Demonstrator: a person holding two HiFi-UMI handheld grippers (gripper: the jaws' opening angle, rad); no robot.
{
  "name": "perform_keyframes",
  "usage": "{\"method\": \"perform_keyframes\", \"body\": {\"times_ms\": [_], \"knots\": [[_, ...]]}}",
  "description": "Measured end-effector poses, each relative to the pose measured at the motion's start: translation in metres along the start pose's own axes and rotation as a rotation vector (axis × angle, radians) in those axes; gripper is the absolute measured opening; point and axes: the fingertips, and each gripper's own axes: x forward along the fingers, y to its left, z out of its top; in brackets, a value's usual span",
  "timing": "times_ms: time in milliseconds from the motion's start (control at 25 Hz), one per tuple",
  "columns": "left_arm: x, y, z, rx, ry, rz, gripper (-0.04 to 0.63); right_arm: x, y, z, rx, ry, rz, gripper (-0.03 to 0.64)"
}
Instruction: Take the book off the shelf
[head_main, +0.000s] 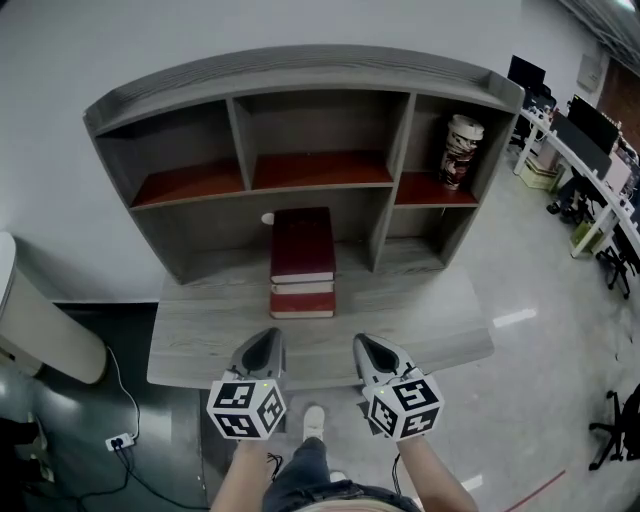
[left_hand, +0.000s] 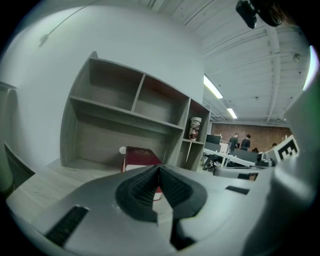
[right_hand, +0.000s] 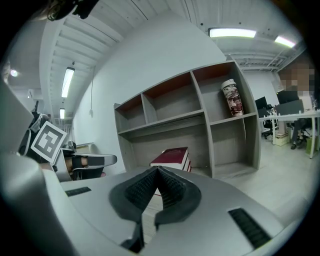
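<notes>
While the left gripper (left_hand: 159, 172) has its ribbed jaws pressed together with nothing between them, the right gripper (right_hand: 157, 172) is the same: closed tight and empty. In the head view the two sit side by side over the near edge of the desk (head_main: 430, 325), each pointing toward the shelf (head_main: 300, 70) and tipped slightly down. Neither touches anything.

Just past the tips, mid-desk, lies the stack of books (head_main: 302, 250), dark red covers laid flat on one another. Its far end sits in the shelf's lower middle bay, under the board above, and its near end sticks out onto the open desk. Both gripper views show it straight ahead, apart from the jaws. A small white round thing (head_main: 267, 218) sits just beside the stack's far left corner; what it is I cannot tell. A patterned cup (head_main: 461, 150) stands in the upper right compartment, well apart from the books.

This looks like the approach, with no grip begun. The next move calls for opening the jaws before they reach the stack, since shut they could only push it. The top book is the one free to take, and it looks wide enough to want a gripper on each long side. Once it is clamped, a slight lift should keep the lower books from dragging along. The pull should then come straight back toward the person, clear of the board overhead.
</notes>
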Motion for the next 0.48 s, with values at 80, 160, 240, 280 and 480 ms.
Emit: {"method": "perform_keyframes", "body": {"times_ms": [80,160,240,280,480], "knots": [[0.015,0.009,0.006,0.008,0.009,-0.002,0.012,0.016,-0.005,0.005,0.0,0.005,-0.002,-0.002],[0.029,0.018,0.012,0.01,0.014,-0.007,0.012,0.032,-0.009,0.01,0.004,0.008,-0.005,-0.002],[0.041,0.028,0.017,0.008,0.019,-0.009,0.012,0.048,-0.013,0.014,0.008,0.011,-0.009,-0.002],[0.047,0.033,0.019,0.006,0.021,-0.008,0.012,0.056,-0.014,0.016,0.008,0.014,-0.013,-0.002],[0.083,0.058,0.035,-0.002,0.024,-0.013,0.012,0.098,-0.03,0.029,0.011,0.031,-0.035,-0.001]]}}
